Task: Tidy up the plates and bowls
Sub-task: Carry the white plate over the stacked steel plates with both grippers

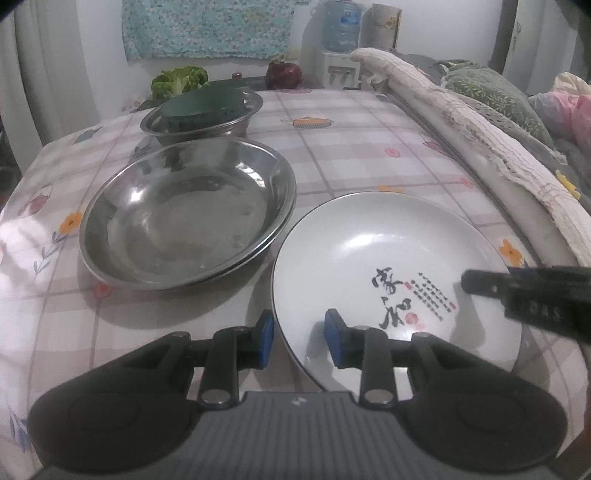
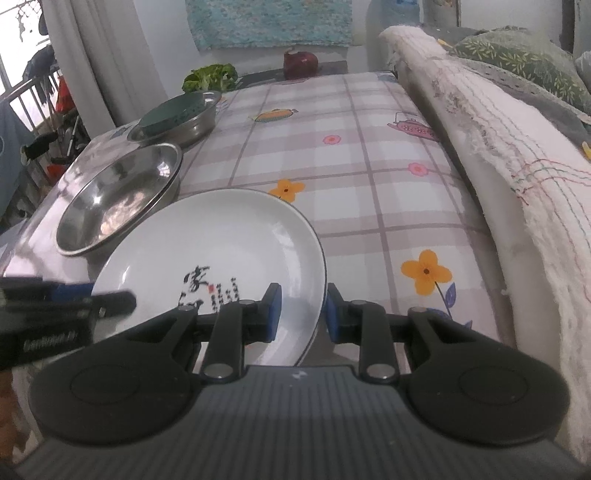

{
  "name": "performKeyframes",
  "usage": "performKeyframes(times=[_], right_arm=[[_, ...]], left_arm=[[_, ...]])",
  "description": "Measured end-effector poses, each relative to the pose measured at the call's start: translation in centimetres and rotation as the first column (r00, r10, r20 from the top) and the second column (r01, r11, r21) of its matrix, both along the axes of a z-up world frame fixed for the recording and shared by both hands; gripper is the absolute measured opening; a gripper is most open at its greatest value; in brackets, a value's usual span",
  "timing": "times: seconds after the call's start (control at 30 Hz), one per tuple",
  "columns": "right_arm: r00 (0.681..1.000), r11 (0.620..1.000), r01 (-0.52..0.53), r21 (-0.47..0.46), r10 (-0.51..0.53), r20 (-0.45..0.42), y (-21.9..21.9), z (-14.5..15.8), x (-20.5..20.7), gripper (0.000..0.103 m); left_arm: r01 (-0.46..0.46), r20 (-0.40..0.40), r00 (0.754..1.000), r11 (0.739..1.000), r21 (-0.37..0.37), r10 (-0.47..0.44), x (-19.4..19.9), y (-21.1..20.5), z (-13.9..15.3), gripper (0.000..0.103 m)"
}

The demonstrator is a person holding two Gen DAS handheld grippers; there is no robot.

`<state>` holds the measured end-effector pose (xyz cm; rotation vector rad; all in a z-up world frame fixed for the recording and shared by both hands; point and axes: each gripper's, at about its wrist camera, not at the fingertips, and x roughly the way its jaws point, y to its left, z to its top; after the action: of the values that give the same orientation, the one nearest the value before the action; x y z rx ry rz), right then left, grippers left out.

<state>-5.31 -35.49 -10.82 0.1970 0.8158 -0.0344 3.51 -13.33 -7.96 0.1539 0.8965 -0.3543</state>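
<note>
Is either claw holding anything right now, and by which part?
The left claw and the right claw each straddle the rim of the white plate, at opposite edges. Whether the pads actually clamp it cannot be told.

Domestic living room. A table under a checked floral tablecloth [image 1: 351, 147] stands against a sofa [image 1: 480, 122] at three o'clock. A water dispenser [image 1: 341, 44] and patterned wall cloth [image 1: 207, 29] stand at twelve o'clock.

plate [image 1: 369, 236] right of pan [image 1: 184, 214] | bowl [image 1: 236, 125] behind pan
</note>
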Motion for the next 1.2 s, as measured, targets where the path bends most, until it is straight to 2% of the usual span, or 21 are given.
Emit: performKeyframes(times=[0.53,0.7,0.9,1.2], right_arm=[[1.0,1.0,0.007,-0.019,-0.007,0.011,0.4,-0.1,0.0,0.025],[1.0,1.0,0.006,-0.001,-0.006,0.024,0.1,-0.3,-0.2,0.026],[0.999,1.0,0.022,0.02,-0.023,0.031,0.2,-0.5,0.1,0.03],[0.999,0.999,0.026,0.028,-0.027,0.025,0.2,-0.3,0.2,0.03]], left_arm=[[-0.028,-0.01,1.0,0.999,0.045,0.029,0.2,-1.1,0.3,0.034],[-0.03,-0.008,1.0,0.998,0.049,0.03,0.4,-1.4,0.1,0.037],[-0.039,-0.006,0.999,0.998,0.046,0.039,0.5,-1.5,0.0,0.037],[-0.05,-0.018,0.999,0.998,0.037,0.05,0.5,-1.4,0.4,0.037]])
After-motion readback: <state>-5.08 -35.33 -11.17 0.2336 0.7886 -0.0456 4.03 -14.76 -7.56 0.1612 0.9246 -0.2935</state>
